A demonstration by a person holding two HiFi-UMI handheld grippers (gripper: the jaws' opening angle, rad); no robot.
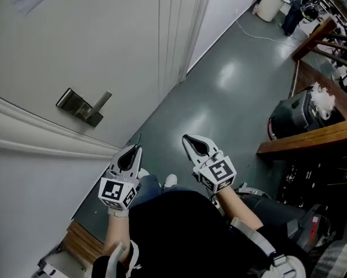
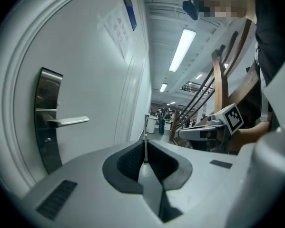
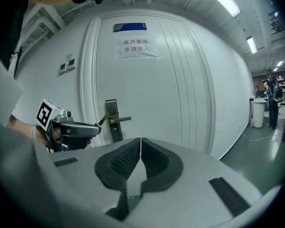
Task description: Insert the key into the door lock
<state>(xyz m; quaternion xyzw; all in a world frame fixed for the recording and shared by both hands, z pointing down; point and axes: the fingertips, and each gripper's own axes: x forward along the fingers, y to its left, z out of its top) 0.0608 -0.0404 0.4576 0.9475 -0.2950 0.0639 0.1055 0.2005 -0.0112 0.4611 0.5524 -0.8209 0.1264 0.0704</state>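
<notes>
Door: we face a white panelled door [image 1: 57, 39]. A paper notice [image 3: 137, 48] and a blue plaque [image 3: 129, 27] are fixed near its top edge.
Floor: a grey-green floor [image 1: 231, 97] runs from the foot of the door into the room at our right.
Right gripper: the right gripper [image 1: 189, 139] hangs over the floor, away from the door. Its jaws are pressed together, and we see nothing between them.
Left gripper: the left gripper [image 1: 134, 150] is beside the right one and nearer the door, below the level of the lever in the head view. Its jaws are pinching the key.
Lock plate: a metal lock plate [image 1: 75, 102] sits upright near the left edge of the door, about halfway up.
Lever handle: a lever handle [image 1: 102, 101] sticks out level from the plate toward the middle of the door.
Key: the key [image 2: 145, 141] shows as a thin metal blade, edge-on, sticking out past the left jaw tips. It is apart from the lock plate and not in the lock. In the left gripper view the plate lies off to the left of the blade.
</notes>
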